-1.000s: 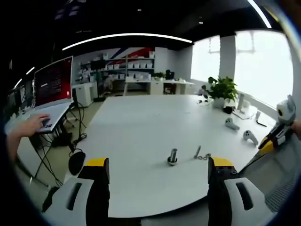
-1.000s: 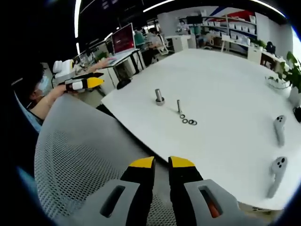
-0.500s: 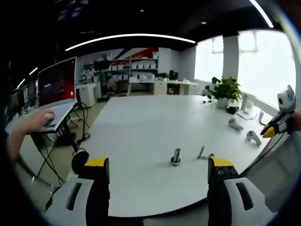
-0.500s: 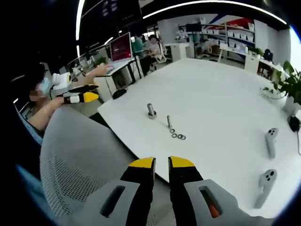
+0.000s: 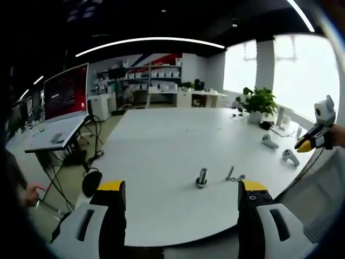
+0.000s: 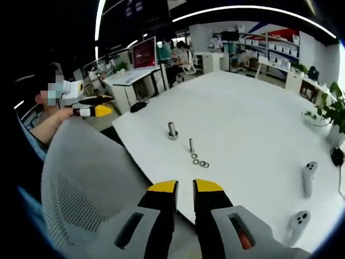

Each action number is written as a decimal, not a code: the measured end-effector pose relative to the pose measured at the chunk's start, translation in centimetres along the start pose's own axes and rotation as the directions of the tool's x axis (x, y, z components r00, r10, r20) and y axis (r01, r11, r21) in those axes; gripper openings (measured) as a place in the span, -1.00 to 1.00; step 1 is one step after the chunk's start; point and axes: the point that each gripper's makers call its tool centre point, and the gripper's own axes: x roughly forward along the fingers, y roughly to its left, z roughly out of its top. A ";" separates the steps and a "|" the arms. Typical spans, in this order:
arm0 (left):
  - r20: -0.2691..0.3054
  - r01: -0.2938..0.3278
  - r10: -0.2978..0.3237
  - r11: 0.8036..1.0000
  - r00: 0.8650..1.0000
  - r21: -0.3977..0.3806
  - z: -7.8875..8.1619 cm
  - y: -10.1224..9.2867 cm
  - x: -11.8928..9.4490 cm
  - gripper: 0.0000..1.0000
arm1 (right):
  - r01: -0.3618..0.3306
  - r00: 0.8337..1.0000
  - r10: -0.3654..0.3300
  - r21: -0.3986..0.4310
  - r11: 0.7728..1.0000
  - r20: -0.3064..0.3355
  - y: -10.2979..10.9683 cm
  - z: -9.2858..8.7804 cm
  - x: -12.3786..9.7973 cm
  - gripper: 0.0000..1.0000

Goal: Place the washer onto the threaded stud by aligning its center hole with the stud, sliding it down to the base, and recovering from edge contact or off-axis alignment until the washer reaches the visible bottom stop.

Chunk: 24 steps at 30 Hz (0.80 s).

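On the white table (image 5: 161, 145) a thick threaded stud (image 5: 201, 177) stands upright on its wide base. A thinner stud (image 5: 230, 172) stands just right of it, with three small washers (image 5: 237, 178) lying flat beside that. My left gripper (image 5: 182, 189) is open, jaws wide apart and empty, well short of the table's near edge. In the right gripper view the thick stud (image 6: 172, 130), thin stud (image 6: 191, 145) and washers (image 6: 199, 161) sit near the table edge. My right gripper (image 6: 185, 188) is shut and empty, above a chair back and far from them.
A grey mesh chair back (image 6: 91, 183) lies between my right gripper and the table. Two white controllers (image 6: 307, 178) and a potted plant (image 5: 256, 102) sit at the far side. A laptop (image 5: 66, 93) stands on a side desk. A person's hand holds the left gripper (image 6: 103, 106).
Both views have shifted a little with the hands. The hand on the laptop keyboard in the left gripper view has drawn away. Stud and washers have not moved; the jaws are unchanged.
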 end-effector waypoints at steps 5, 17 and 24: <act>-0.001 -0.006 0.006 1.000 1.000 -0.001 0.0 0.1 0.0 0.69 | -0.027 0.999 0.025 -0.054 0.998 -0.038 -0.8 0.4 1.4 -0.70; -0.009 -0.018 0.018 1.000 1.000 -0.005 -0.2 0.4 0.0 0.67 | -0.116 0.976 0.076 -0.191 0.975 -0.203 -2.2 -0.2 5.7 -0.58; -0.014 -0.031 0.031 0.999 0.999 -0.015 -0.4 0.7 -0.1 0.67 | -0.190 0.949 0.106 -0.271 0.944 -0.296 -2.6 -0.6 8.4 -0.56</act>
